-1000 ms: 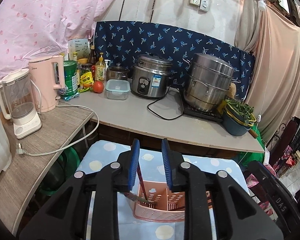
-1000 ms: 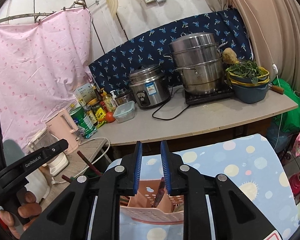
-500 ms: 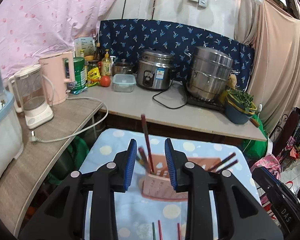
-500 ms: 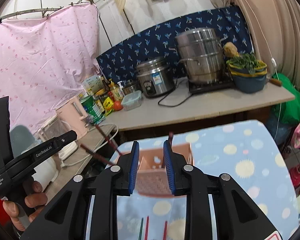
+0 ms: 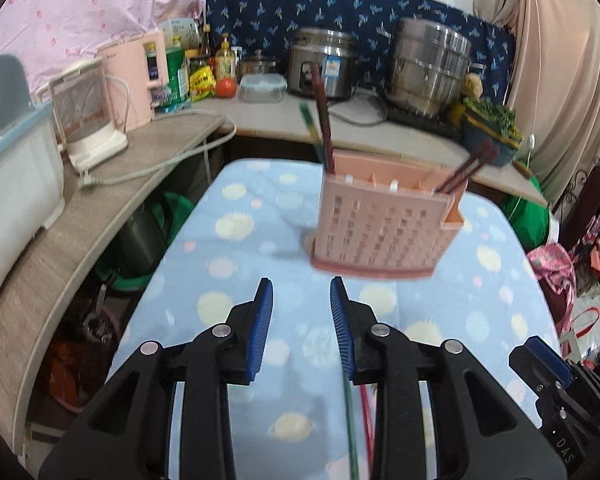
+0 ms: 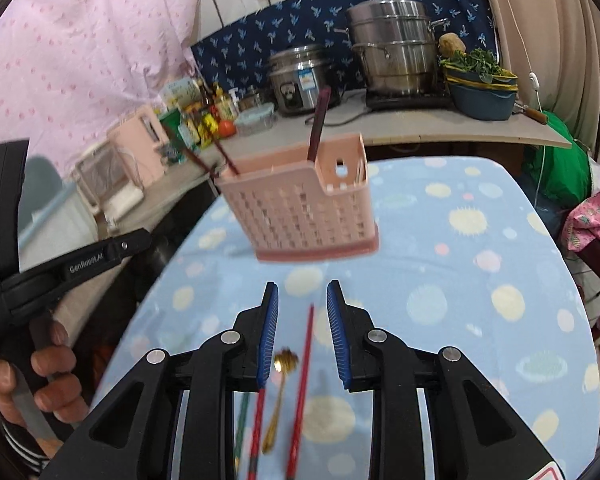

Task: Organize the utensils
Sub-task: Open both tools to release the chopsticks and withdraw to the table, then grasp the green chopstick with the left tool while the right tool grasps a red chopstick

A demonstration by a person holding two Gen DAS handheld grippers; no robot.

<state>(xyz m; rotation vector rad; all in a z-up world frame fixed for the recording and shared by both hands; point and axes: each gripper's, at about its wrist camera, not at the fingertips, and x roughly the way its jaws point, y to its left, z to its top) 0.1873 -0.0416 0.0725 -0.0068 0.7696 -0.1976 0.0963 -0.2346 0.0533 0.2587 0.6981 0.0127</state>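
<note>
Pink caddy (image 5: pixel 384 228) stands upright at centre frame on a blue dotted table (image 5: pixel 228 264) in both wrist views. Dark chopsticks (image 5: pixel 322 120) lean out of its left end, and another pair (image 5: pixel 466 170) slants out of its right end in the left view.

Left gripper (image 5: pixel 301 320) fills the lower centre of its frame, jaws parted with nothing between them, well short of the caddy. A green stick (image 5: pixel 350 420) and a red one (image 5: pixel 366 412) lie on the cloth under its right finger.

Right gripper (image 6: pixel 302 324) sits at lower centre of its frame, jaws likewise apart and empty. Beneath it lie two red chopsticks (image 6: pixel 304 380), a green one (image 6: pixel 242 420) and a gold spoon (image 6: pixel 280 392).

At left in the right view, a hand (image 6: pixel 48 380) grips the other tool's handle, printed "GenRobot.AI". At lower right in the left view, the other tool reads "DAS".

Across the upper frame, a counter (image 5: pixel 364 132) holds a rice cooker (image 5: pixel 326 66) with a blue label too blurred to read, a steel steamer (image 5: pixel 428 64) and a pink kettle (image 5: pixel 136 80).
</note>
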